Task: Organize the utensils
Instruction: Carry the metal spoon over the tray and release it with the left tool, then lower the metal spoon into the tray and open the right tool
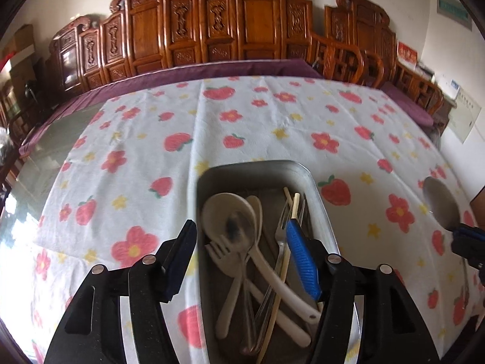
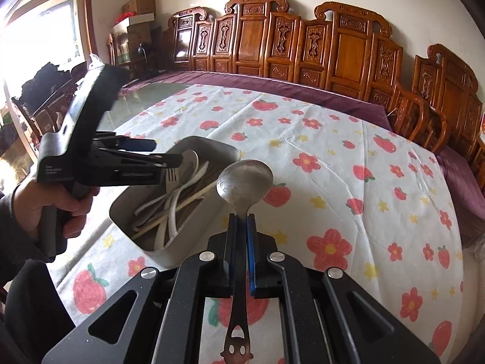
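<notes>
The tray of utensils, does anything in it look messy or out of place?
Yes. In the metal tray the spoons, forks and chopsticks lie jumbled and crossing, unsorted. One metal spoon is outside it, clamped in the right gripper. The left gripper hangs open over the tray.

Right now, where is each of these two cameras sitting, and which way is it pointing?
Left wrist view: it sits on the left tongs, looking down their open fingers into the rectangular metal tray of mixed cutlery; only the tongs show.
Right wrist view: it sits on the right tongs, looking along them at the clamped round-bowled metal spoon; the person's left hand shows.
Shared: both see the tray, the spoon, the strawberry-print cloth and the carved wooden chairs.
</notes>
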